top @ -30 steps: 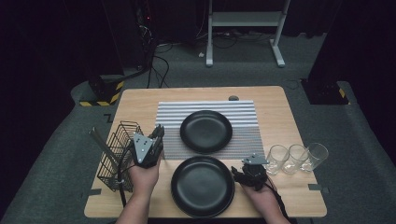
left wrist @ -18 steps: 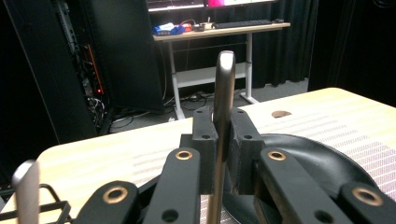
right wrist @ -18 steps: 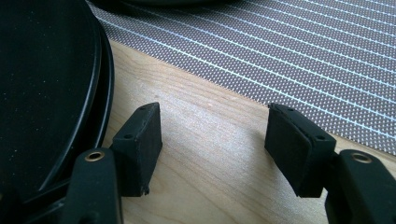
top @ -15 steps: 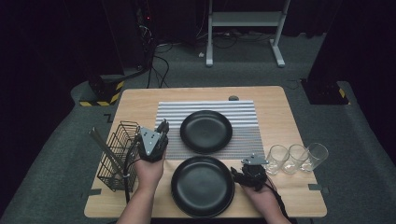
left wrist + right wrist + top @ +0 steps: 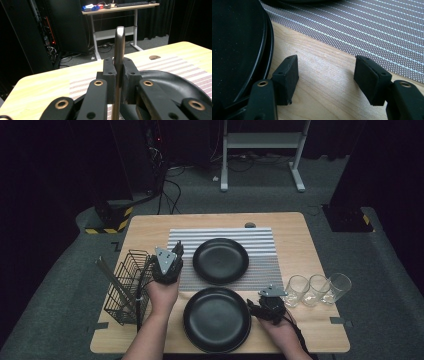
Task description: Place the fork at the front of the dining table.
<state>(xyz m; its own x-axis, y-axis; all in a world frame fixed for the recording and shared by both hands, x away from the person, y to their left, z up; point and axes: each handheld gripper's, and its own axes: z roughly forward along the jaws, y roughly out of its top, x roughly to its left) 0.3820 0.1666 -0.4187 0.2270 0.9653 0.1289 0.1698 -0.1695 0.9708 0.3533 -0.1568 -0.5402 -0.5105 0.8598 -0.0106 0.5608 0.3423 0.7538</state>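
Observation:
My left gripper hovers over the left edge of the striped mat, left of the far black plate. In the left gripper view it is shut on a thin metal utensil that stands upright between the jaws, with the far plate just beyond to the right. My right gripper rests low at the right rim of the near black plate. In the right gripper view it is open over bare wood, with the plate at its left and the mat ahead.
A black wire basket holding long utensils stands at the table's left edge. Three clear glasses stand in a row at the right. A small round hole is in the tabletop behind the mat.
My left gripper has risen from beside the wire basket and moved right and forward to the mat's left edge, carrying the utensil. The right gripper has stayed in place.

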